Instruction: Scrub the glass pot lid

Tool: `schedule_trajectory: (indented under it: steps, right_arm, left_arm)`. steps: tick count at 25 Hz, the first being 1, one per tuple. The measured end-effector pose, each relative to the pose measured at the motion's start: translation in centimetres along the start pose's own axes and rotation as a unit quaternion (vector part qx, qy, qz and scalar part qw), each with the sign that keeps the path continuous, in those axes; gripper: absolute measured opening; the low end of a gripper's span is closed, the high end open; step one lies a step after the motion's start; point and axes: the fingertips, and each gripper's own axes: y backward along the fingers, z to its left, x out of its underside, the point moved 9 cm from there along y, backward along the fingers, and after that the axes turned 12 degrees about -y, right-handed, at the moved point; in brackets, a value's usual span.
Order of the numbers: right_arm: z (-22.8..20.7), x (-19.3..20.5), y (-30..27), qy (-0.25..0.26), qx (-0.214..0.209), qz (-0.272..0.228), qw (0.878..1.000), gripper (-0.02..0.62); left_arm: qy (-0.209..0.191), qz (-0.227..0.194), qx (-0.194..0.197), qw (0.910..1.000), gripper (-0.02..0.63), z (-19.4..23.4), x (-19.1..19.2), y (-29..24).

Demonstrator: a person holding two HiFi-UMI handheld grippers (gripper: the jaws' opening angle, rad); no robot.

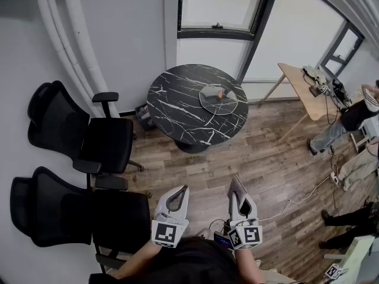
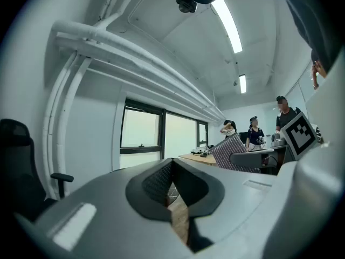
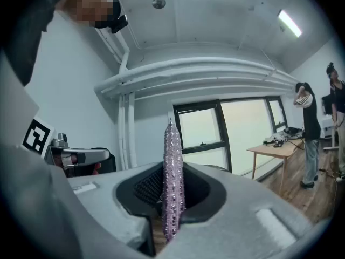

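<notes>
The right hand-held gripper is clamped on a sparkly scrub pad, held edge-up. The left hand-held gripper is closed on nothing. The glass pot lid lies flat near the round table's right edge, well ahead of both. The right one looks nearer.

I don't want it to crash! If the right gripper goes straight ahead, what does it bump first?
Probably the round black table, across the wood floor, near where the glass lid sits. Depth is hard to judge.
</notes>
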Motion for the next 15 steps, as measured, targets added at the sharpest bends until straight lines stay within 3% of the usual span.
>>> schedule_trajectory:
  steps: [15]
  right_arm:
    - [0.3, -0.2, -1.8, -0.016, 0.007, -0.013, 1.0, 0.072]
  left_arm:
    - [0.006, -0.002, 0.007, 1.0, 0.002, 0.1, 0.7, -0.3]
